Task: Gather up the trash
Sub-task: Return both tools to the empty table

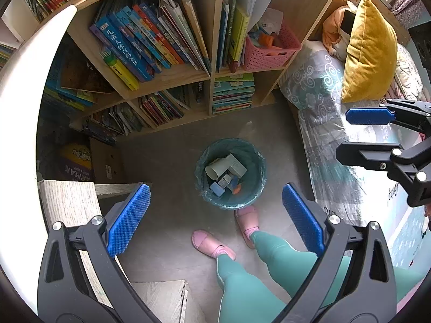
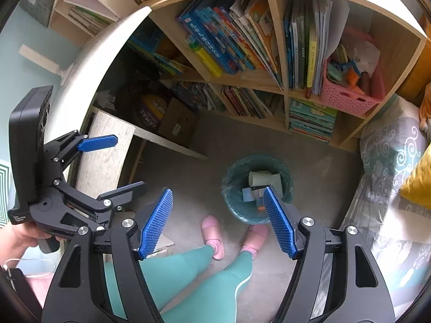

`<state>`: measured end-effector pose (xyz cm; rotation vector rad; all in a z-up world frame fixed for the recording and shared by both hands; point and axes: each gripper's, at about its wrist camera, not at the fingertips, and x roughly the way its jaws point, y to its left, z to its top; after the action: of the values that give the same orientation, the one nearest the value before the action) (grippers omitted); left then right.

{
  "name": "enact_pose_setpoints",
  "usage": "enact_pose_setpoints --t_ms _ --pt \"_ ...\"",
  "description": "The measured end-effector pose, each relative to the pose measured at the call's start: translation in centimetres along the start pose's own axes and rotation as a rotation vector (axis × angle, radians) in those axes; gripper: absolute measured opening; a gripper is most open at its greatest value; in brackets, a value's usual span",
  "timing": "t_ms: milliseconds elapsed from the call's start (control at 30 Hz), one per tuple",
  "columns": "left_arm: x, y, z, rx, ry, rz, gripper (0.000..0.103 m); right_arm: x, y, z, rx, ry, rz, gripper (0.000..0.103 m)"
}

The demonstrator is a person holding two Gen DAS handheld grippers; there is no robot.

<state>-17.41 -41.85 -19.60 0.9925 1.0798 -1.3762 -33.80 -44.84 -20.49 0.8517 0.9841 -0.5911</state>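
A round bin with a teal liner (image 1: 257,161) stands on the grey floor below both grippers; it also shows in the right wrist view (image 2: 231,196). Inside lie a paper cup (image 1: 216,169), small boxes and other trash. My left gripper (image 1: 215,215) is open and empty, held high above the bin. My right gripper (image 2: 218,218) is open and empty, also above the bin. Each gripper shows in the other's view: the right one (image 1: 350,134) at the right edge, the left one (image 2: 113,161) at the left edge, both open.
A wooden bookshelf (image 1: 172,78) full of books stands behind the bin, with a pink basket (image 1: 269,51). A bed with a yellow pillow (image 1: 371,51) is on the right. A light wooden table edge (image 1: 67,204) is on the left. The person's feet in pink slippers (image 1: 210,242) stand by the bin.
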Motion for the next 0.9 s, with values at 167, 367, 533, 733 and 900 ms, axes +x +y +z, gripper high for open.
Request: enact_pose_setpoints --t_ms 167,367,533,733,900 --pt "-1.6 0.2 0.2 -0.014 -0.038 0.009 0.096 -0.8 0.5 0.7 0.004 -0.011 0.059 0.09" --pt "-5.0 2.2 -0.3 -0.114 -0.104 0.056 0.096 -2.3 3.3 2.2 -0.063 -0.071 0.144 0.09" --pt "-8.2 5.2 -2.2 -0.247 -0.162 0.109 0.096 -2.7 8.5 4.6 -0.216 -0.095 0.219 0.09" --pt "-12.4 9.4 -6.8 -0.441 -0.229 0.249 0.096 -1.4 16.4 7.3 -0.397 -0.065 0.334 0.09" --pt "-15.0 12.7 -11.9 -0.649 -0.254 0.321 0.096 0.6 23.0 8.0 -0.559 -0.002 0.405 0.09"
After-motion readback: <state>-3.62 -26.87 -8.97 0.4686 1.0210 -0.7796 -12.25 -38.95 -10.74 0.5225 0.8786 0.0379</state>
